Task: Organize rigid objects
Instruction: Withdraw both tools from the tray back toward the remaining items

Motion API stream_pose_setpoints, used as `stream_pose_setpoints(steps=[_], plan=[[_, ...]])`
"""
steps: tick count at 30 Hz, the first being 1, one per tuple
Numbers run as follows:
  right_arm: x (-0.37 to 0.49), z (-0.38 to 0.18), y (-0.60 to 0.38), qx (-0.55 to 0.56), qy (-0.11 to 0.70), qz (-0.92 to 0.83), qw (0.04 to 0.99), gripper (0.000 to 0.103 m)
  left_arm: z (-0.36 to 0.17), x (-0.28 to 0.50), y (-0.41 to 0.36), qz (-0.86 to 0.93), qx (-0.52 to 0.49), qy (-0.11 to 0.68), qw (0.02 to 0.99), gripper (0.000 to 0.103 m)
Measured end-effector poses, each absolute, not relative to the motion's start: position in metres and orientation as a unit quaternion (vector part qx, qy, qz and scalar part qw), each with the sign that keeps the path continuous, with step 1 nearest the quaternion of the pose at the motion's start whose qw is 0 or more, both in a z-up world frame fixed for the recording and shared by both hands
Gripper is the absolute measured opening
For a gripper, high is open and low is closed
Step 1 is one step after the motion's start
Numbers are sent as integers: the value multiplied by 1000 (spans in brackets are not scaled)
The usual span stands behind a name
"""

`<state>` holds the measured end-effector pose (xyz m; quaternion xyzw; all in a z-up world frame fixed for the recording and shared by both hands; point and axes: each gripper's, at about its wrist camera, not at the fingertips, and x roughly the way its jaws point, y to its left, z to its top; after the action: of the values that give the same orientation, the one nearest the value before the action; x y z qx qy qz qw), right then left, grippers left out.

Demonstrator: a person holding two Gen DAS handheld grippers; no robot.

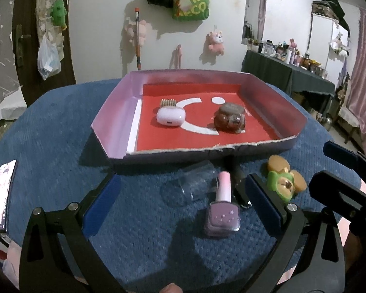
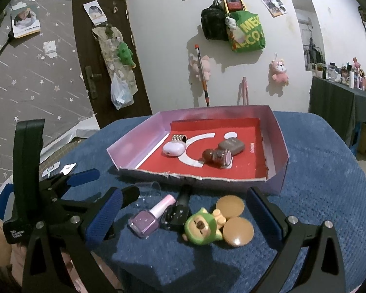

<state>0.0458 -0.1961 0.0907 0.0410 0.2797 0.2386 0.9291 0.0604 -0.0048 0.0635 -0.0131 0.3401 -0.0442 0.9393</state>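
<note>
A shallow cardboard tray (image 1: 114,112) (image 2: 278,153) with a red floor sits on the blue cloth. In it lie a white-lilac device with a comb head (image 1: 170,116) (image 2: 174,147) and a brown bottle (image 1: 229,119) (image 2: 219,157). In front of the tray lie a purple nail polish bottle (image 1: 222,213) (image 2: 148,219), a black nail polish bottle (image 1: 239,188) (image 2: 179,210), a clear glass (image 1: 190,185) (image 2: 148,189) on its side and a green bear toy (image 1: 284,182) (image 2: 217,223). My left gripper (image 1: 183,195) (image 2: 105,183) is open around the purple bottle and glass. My right gripper (image 2: 185,210) (image 1: 329,166) is open around the bear toy and bottles.
A phone (image 1: 1,195) lies at the left edge of the blue-covered table (image 1: 61,134). Two small white tags (image 2: 58,169) lie at the table's left edge. A dark table (image 1: 288,73) with many bottles stands at the back right. Bags and plush toys hang on the wall.
</note>
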Motion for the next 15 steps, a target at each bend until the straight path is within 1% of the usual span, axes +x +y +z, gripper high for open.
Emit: stream_pose_setpoints(steps=[15], plan=[[39, 63, -200, 40, 317, 229, 920, 103, 37, 53, 3, -45, -29, 374, 926, 103]])
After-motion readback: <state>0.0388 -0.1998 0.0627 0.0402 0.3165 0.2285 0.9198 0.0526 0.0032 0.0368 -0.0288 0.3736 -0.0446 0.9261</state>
